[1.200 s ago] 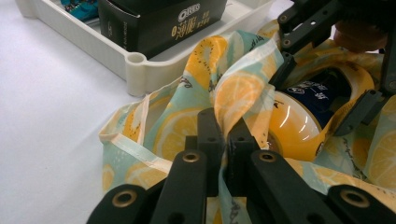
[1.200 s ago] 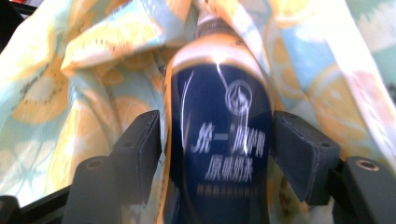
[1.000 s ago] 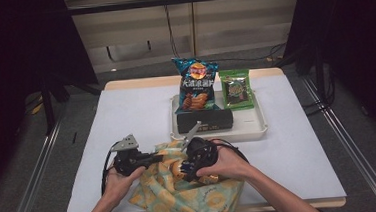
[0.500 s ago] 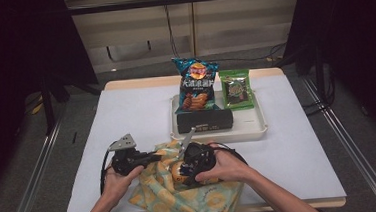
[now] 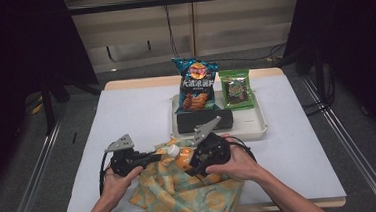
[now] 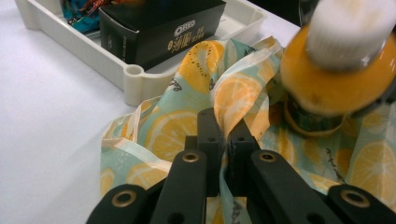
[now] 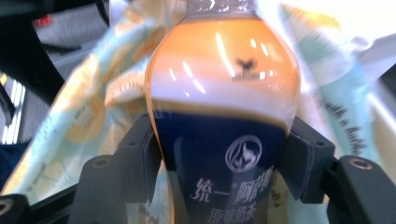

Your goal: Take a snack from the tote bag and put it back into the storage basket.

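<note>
White tray point(image 5: 262, 126) with upright snack bags blocks passage just behind fruit-print bag point(image 5: 182, 194); table point(image 5: 126, 115) left of tray open.

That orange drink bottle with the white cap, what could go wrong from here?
The orange drink bottle with the white cap sits between the right tongs, which have just been closing; a loose grip could let it slip. The left tongs pinch the lemon-print fabric bag; the mouth may sag and snag it. The white plastic tray is close.

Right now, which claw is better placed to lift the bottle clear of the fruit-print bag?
Right: the right claw is clamped on the bottle, while the left claw pinches the bag's edge.
</note>
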A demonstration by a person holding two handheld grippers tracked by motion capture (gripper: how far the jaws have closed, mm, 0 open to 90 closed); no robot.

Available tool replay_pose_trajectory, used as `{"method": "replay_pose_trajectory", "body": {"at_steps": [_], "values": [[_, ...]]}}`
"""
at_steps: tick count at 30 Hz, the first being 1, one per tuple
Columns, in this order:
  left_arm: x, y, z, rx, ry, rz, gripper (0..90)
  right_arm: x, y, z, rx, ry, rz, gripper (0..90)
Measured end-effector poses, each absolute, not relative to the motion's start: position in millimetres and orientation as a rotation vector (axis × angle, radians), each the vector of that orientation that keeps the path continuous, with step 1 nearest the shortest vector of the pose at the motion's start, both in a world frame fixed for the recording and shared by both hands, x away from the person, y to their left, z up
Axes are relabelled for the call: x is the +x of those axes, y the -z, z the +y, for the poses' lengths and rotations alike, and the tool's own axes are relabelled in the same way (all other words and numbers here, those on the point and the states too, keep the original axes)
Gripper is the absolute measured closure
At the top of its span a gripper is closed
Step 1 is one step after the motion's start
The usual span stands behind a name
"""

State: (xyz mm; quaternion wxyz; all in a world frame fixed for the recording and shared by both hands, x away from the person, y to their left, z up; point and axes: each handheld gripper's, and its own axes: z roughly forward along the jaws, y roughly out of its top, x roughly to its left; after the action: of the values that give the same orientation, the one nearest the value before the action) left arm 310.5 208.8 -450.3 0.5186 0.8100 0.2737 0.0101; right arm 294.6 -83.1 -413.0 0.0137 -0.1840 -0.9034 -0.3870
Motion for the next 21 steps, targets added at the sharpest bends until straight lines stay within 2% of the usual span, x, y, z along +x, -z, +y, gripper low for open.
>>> {"method": "replay_pose_trajectory", "body": {"at_steps": [8,21], "values": [[308.4,449.0,209.4,1.940,-0.030,0.647,87.2,295.4,411.6,-86.2,-0.602,1.329,-2.789,38.4],[300.6,448.5,211.4,1.927,-0.026,0.627,79.9,287.5,424.0,-96.0,-0.554,1.473,-2.746,35.6]]}}
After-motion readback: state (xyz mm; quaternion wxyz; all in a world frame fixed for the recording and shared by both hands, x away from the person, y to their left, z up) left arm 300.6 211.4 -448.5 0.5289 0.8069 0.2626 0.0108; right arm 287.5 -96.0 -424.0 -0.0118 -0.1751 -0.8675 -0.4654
